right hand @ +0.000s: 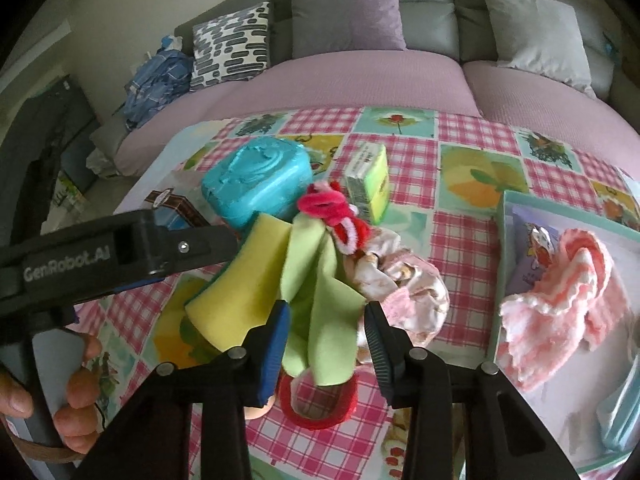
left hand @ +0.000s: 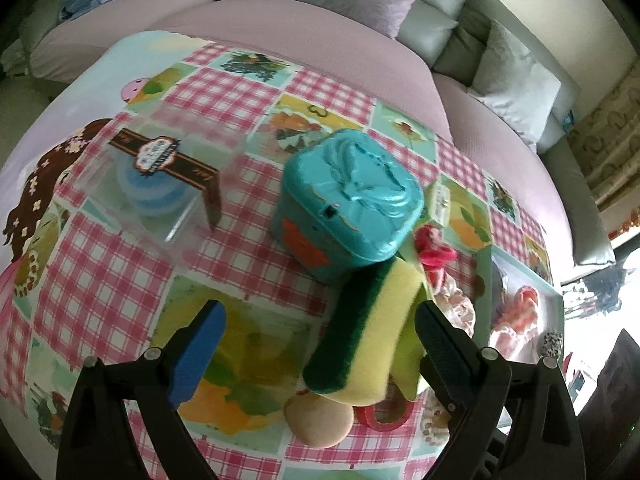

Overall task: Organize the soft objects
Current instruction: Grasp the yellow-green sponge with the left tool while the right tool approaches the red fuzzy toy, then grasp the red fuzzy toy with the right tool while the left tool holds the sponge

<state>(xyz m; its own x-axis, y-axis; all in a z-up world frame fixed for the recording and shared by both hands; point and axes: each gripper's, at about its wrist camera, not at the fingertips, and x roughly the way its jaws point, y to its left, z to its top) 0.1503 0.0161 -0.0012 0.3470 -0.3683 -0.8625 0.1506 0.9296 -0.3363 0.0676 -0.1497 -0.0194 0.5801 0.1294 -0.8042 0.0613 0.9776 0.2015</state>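
Yellow foam with a dark green scouring face, the sponge (left hand: 360, 332), is being seen lifted and tilted between the fingers of the left gripper (left hand: 320, 344). Those fingers are spread wide, and whether the sponge is being pressed by the right finger cannot be told; the blue-padded left finger (left hand: 200, 356) is well apart from it. In the right wrist view the sponge (right hand: 236, 292) is being shown just left of a light green cloth (right hand: 324, 304), which is hanging between the fingers of the right gripper (right hand: 326, 340). These fingers are parted too, and a grasp on the cloth cannot be confirmed.

A checked pink counter (right hand: 472, 152) is being used to carry everything. A teal tin (left hand: 348, 200) is being seen just beyond the sponge, on the far side, with a clear box (left hand: 160, 184) to its left holding a blue object. Red and pink pipe cleaners (right hand: 332, 212) are lying near the tin, and a small yellow-green box (right hand: 370, 180) is standing just behind them. A pale satin scrunchie (right hand: 404, 280) is lying right of the cloth. A red ring (right hand: 316, 404) and a beige puff (left hand: 320, 420) are lying on the near side, under the lifted items. At the right, a tray (right hand: 500, 248) is being filled by a pink knitted piece (right hand: 560, 300). The left gripper's handle is being held by a hand (right hand: 60, 392) at the near left.
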